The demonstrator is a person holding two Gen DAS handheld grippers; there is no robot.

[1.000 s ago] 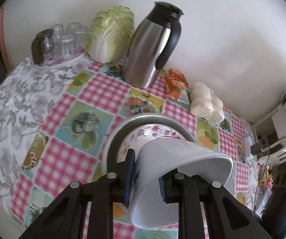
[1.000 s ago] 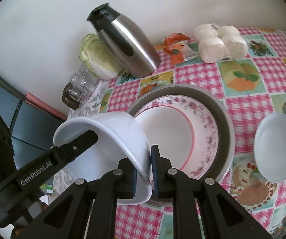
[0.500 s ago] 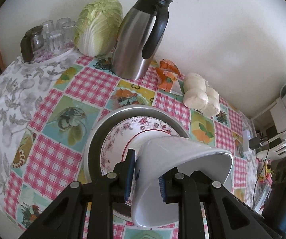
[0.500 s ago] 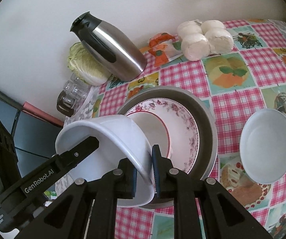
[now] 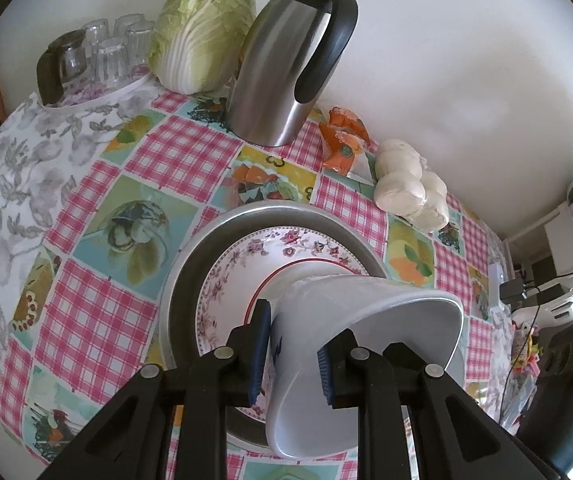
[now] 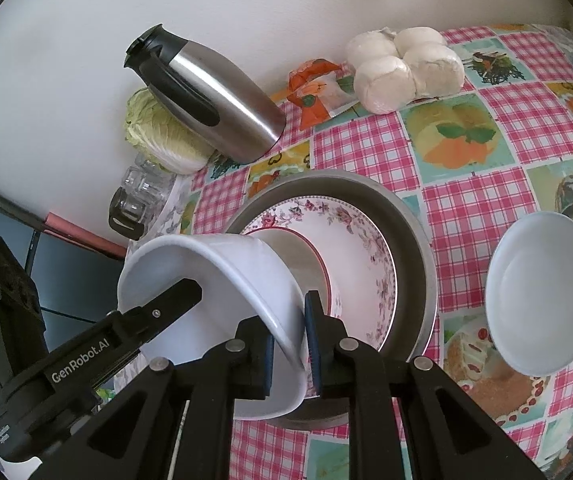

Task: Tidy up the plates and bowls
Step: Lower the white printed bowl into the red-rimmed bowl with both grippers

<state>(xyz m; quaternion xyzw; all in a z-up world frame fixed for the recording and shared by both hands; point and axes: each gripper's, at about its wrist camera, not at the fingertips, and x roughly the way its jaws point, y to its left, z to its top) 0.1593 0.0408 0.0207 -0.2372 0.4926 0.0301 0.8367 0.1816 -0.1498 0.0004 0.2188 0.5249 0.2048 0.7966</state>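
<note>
Both grippers clamped on one big white bowl (image 5: 366,320), glossy, deep, flared wall, smooth plastic or ceramic look. Left gripper (image 5: 292,354) nearly closed, blue ribbed pads pinching the rim wall, one pad inside, one outside. Right gripper (image 6: 290,344) same, pads tight on the opposite stretch of rim.

Bowl tipped on its side: mouth facing left in the right wrist view, base pointing right toward the plate centre. Axis roughly level, slightly down toward the base. Base edge at or just above the plate; contact not clear.

Below it: floral plate (image 6: 350,240), white ceramic, pink flower band, red ring, lying flat inside a round grey metal pan (image 6: 410,232), matte, raised rim. Pan on a checked tablecloth (image 5: 98,320), glossy vinyl, pink gingham with picture squares.

Second white bowl (image 6: 542,292), smaller, upright, mouth up, on the cloth right of the pan, apart from it.

Far side by the wall: brushed steel jug (image 5: 286,72) with black handle and lid, leafy cabbage (image 5: 202,32) left of it, clear glasses (image 5: 102,52) upside down on a tray far left, orange packet (image 5: 342,140), wrapped white buns (image 5: 410,184) to the right.
</note>
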